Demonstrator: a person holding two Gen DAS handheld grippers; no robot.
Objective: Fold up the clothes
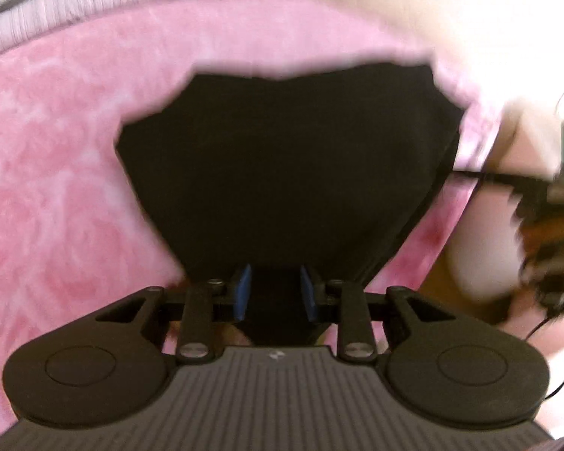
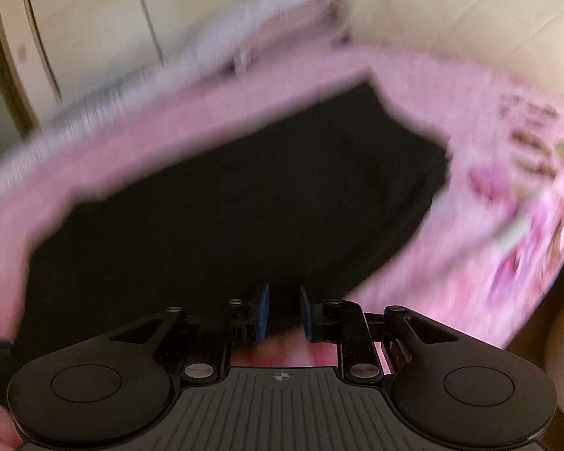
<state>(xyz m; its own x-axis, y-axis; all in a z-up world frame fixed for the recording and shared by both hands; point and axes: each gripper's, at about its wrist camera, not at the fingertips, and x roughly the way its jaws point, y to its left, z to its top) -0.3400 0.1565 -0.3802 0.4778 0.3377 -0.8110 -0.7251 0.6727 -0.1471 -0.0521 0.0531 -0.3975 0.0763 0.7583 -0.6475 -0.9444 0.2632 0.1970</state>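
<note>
A black garment (image 1: 282, 165) lies on a pink rose-patterned blanket (image 1: 56, 173). In the left wrist view its near edge runs between my left gripper's (image 1: 274, 293) blue pads, which stand a little apart with black cloth between them. In the right wrist view the same garment (image 2: 225, 206) spreads ahead, and its near edge sits between my right gripper's (image 2: 284, 312) blue pads, also a little apart. Both views are motion-blurred, so whether the pads clamp the cloth is unclear.
The pink blanket (image 2: 451, 244) covers a bed. A white ribbed cover (image 2: 131, 86) lies along its far edge. Cream cupboard doors (image 2: 94, 18) stand behind. A black cable and the other device (image 1: 545, 195) show at right in the left wrist view.
</note>
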